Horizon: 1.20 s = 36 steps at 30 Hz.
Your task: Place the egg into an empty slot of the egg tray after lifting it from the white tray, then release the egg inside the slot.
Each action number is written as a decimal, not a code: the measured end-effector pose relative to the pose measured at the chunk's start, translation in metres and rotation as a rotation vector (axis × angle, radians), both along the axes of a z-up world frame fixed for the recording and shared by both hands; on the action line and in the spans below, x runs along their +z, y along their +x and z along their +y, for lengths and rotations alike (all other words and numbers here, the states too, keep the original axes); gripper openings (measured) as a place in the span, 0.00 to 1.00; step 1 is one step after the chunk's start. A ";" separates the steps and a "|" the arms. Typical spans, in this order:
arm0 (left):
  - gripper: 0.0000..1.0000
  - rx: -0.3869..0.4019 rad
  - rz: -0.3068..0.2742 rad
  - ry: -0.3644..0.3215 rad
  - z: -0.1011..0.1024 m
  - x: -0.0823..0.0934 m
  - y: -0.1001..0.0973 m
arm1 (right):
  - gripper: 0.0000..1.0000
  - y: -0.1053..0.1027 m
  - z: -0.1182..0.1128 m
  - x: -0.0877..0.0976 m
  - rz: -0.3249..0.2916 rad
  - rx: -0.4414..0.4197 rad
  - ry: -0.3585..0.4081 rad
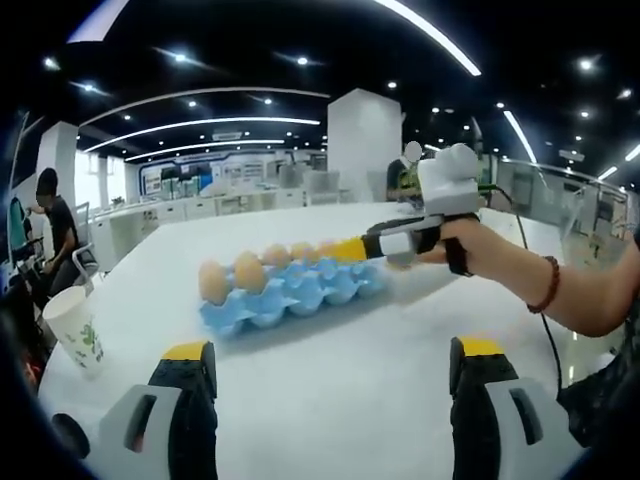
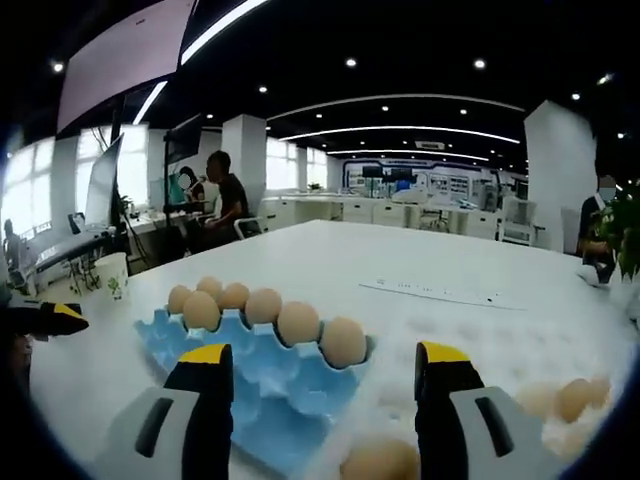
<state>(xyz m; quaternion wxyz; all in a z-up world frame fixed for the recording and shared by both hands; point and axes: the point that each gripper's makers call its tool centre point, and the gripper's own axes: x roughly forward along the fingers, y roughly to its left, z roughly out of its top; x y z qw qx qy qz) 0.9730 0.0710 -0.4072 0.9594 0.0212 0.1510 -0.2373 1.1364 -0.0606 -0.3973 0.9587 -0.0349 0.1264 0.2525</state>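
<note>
egg low between open right gripper fingers, unclasped

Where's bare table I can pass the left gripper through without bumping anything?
Bare white table lies between the open left gripper and the blue moulded egg tray. Crowded spots: the tray's egg row under the right gripper, and the white paper cup at the table edge.

Right gripper fingers spread above the blue egg tray; an egg, apparently loose, lies below.
</note>
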 end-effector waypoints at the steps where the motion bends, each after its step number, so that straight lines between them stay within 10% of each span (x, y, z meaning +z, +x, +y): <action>1: 0.99 -0.001 0.001 0.000 -0.001 0.000 0.000 | 0.77 0.000 -0.003 0.001 -0.001 -0.005 0.006; 36: 0.99 -0.002 0.007 0.012 -0.016 -0.005 -0.002 | 0.70 0.006 -0.121 -0.007 0.030 -0.201 0.074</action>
